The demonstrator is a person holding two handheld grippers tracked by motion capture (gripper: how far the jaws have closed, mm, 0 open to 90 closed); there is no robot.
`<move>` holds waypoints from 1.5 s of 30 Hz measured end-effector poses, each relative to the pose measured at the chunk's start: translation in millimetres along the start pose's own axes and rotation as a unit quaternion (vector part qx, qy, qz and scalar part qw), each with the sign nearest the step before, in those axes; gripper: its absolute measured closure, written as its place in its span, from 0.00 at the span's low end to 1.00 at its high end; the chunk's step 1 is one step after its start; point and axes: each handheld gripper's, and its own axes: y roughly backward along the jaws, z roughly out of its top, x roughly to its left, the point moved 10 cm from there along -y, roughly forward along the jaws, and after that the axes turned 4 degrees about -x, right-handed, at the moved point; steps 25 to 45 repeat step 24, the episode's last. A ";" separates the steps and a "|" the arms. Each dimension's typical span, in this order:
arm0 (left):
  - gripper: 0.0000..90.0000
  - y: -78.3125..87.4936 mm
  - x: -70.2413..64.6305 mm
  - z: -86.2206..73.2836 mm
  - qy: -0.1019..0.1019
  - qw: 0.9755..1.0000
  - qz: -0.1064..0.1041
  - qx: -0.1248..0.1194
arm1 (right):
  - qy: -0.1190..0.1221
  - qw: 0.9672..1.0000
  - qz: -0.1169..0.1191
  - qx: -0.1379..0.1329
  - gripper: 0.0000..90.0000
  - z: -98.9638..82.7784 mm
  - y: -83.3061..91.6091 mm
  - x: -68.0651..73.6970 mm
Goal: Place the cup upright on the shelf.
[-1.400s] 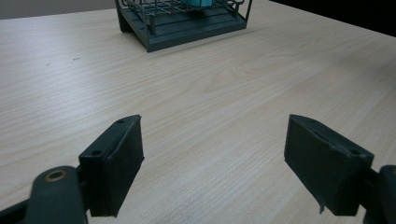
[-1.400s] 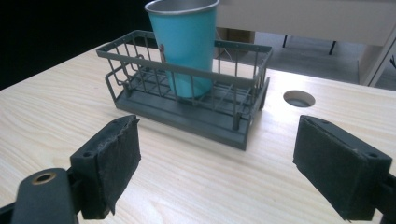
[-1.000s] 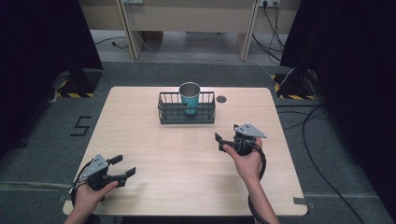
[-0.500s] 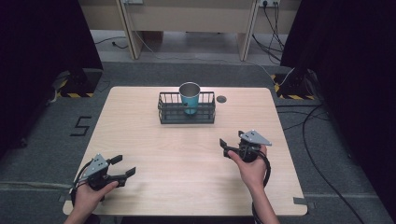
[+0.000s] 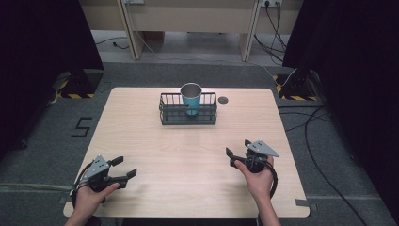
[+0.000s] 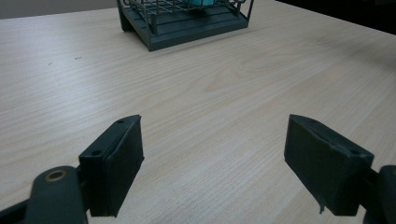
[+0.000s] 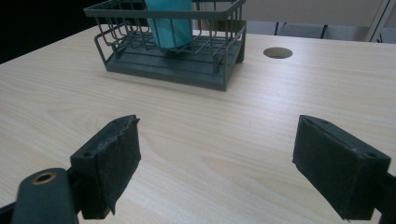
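Left gripper [image 6: 212, 161] low over pale wood-grain worktop [image 6: 224, 84], jaws set wide apart, nothing between them. Left jaw at lower left, brass-coloured rivet showing at its base; right jaw at lower right, pad edge slightly frayed. Bare worktop in the gap and well beyond. Dark wire basket [image 6: 187, 21] at top centre, far from the jaws, standing flat on the worktop, cut off by upper frame edge. Teal cup [image 6: 201, 3] inside basket, just its lower part visible behind the wires. Dark strip along top right corner.
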 end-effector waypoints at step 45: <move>0.22 -0.9 -1.3 0.1 0.000 1.000 -0.004 0.000 | -0.006 1.000 0.000 0.002 0.18 -17.2 2.5 0.4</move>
